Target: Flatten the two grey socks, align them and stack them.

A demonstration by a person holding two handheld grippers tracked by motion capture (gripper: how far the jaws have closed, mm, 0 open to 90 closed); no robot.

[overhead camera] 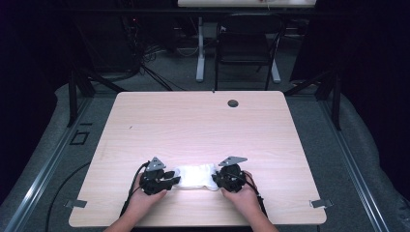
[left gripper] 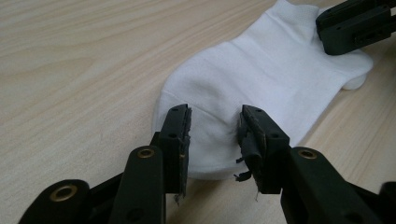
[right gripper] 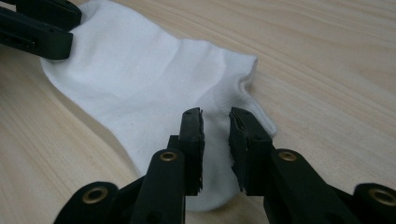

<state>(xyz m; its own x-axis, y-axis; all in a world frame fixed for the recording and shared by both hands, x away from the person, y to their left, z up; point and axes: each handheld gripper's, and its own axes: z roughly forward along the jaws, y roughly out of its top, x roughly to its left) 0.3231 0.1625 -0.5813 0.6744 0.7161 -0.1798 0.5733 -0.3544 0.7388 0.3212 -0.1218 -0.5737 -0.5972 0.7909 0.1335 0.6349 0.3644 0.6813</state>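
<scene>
Item: white ankle sock of soft knit fabric [overhead camera: 196, 176], one piece, lying flat and lengthwise across the near middle of the table.
Support: pale wood-grain table with rounded corners [overhead camera: 193, 121]; a small dark round grommet [overhead camera: 233, 103] sits near its far edge, well apart from the work.
Sock, toe end: rounded and closed, pointing toward the left gripper [left gripper: 212, 128] in that gripper's own view.
Sock, cuff end: ribbed opening with a small heel tab, lying nearest the right gripper [right gripper: 215, 128] in that gripper's own view.
Left gripper, state: jaws apart, straddling the toe end, tips low over the fabric; no cloth pinched between them. Whether the pads touch the sock cannot be told.
Right gripper, state: jaws apart by a narrower gap, poised over the cuff edge; nothing clamped.
Hands: one person's hand behind each gripper, entering from the near edge of the table in the high view.
Background: black office chair [overhead camera: 244, 41] and white table legs on the grey floor beyond, apart from the work.
Step in hand (judgement): positioning both grippers at opposite ends of the sock, ahead of a two-ended grasp.
Next move calls for (judgement): lowering each gripper until the lower jaw slips under or presses into the fabric, then closing on toe and cuff together, so the sock can be lifted, stretched or folded without bunching.
</scene>
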